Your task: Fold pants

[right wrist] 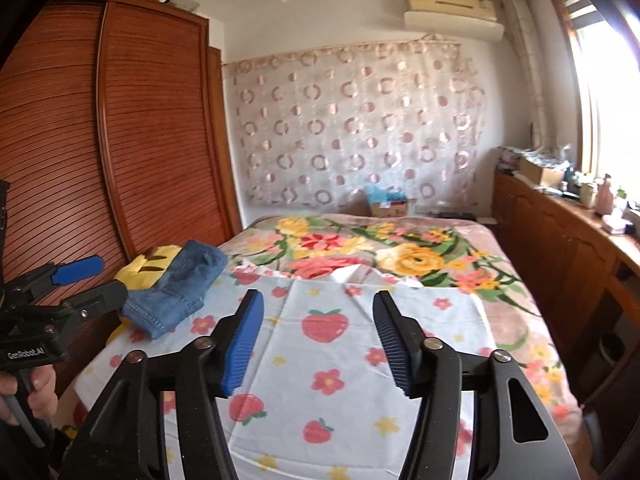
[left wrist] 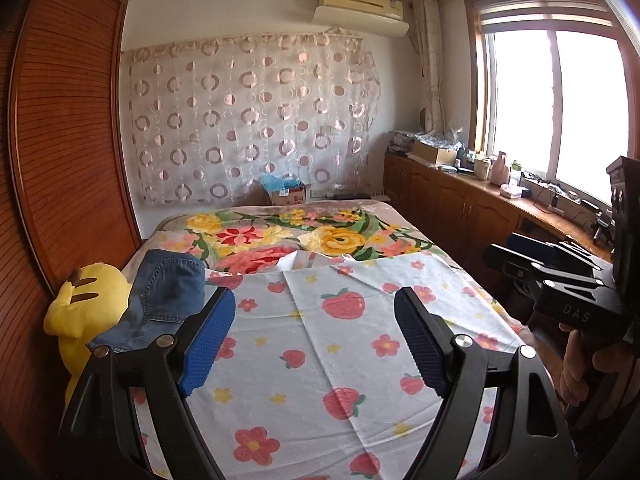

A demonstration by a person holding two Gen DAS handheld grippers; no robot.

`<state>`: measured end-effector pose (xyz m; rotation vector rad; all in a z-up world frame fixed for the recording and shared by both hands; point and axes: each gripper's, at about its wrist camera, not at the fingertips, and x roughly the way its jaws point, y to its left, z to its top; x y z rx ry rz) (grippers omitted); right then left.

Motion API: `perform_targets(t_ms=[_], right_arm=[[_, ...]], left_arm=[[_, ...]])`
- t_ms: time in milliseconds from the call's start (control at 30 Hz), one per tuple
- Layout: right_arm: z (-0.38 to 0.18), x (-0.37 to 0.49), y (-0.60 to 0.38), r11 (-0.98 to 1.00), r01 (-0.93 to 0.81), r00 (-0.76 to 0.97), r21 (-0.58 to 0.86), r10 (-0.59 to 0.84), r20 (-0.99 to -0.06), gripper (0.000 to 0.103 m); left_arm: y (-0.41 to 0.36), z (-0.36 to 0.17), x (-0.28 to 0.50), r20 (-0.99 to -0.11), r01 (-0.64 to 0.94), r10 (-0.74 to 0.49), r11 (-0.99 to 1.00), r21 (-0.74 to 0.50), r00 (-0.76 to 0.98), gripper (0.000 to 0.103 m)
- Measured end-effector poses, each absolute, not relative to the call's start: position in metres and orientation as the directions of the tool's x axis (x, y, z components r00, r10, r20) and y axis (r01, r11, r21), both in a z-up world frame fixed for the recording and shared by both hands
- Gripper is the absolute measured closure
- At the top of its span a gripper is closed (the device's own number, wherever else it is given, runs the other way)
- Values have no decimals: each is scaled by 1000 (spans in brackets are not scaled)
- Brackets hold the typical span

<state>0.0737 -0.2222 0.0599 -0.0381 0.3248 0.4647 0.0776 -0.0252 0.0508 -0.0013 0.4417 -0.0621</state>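
right now both my grippers hover over the bed with nothing between their fingers. my left gripper point(left wrist: 316, 300) has its blue-padded fingers spread wide, and my right gripper point(right wrist: 318, 300) is parted the same way. the jeans point(left wrist: 160, 300) lie crumpled at the left edge of the bed, to the left of and a little beyond my left gripper's left fingertip, apart from it as far as i can tell. from the right wrist view the jeans point(right wrist: 180, 288) sit further off, left of and beyond my right gripper, with my left gripper point(right wrist: 86, 282) close by their near left end.

the jeans are bunched rather than laid flat, draped partly over a yellow plush toy point(left wrist: 84, 304). their long axis runs from near-left up to far-right, with a stitched hem at the near end, resting on the strawberry sheet point(right wrist: 328, 360); which end is the waist i cannot tell.

both grippers point toward the far wall, tilted slightly down at the sheet. my right hand point(left wrist: 580, 368) wraps the handle of the right gripper point(left wrist: 516, 256) at the right of the bed, and my left hand point(right wrist: 36, 396) grips its handle at the near left. the floral blanket point(left wrist: 304, 236) covers the far half of the bed
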Motion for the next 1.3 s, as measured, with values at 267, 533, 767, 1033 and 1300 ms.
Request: perform_targets(t_ms=[267, 533, 767, 1033, 1300], right_arm=[[57, 52, -220, 921, -388, 879, 30, 380, -288, 34], [51, 42, -214, 935, -353, 897, 28, 347, -276, 32], [49, 46, -217, 935, -352, 896, 36, 348, -275, 32], [48, 46, -223, 934, -356, 897, 36, 353, -267, 32], [48, 48, -225, 932, -362, 895, 35, 358, -267, 32]], left_arm=[[-30, 53, 68, -411, 23, -22, 1000, -2, 911, 20], [-30, 46, 69, -424, -3, 4, 1000, 4, 906, 20], [-30, 45, 70, -428, -3, 5, 1000, 6, 904, 21], [-29, 44, 68, -430, -10, 13, 1000, 10, 903, 20], [-29, 44, 68, -430, -10, 13, 1000, 10, 903, 21]])
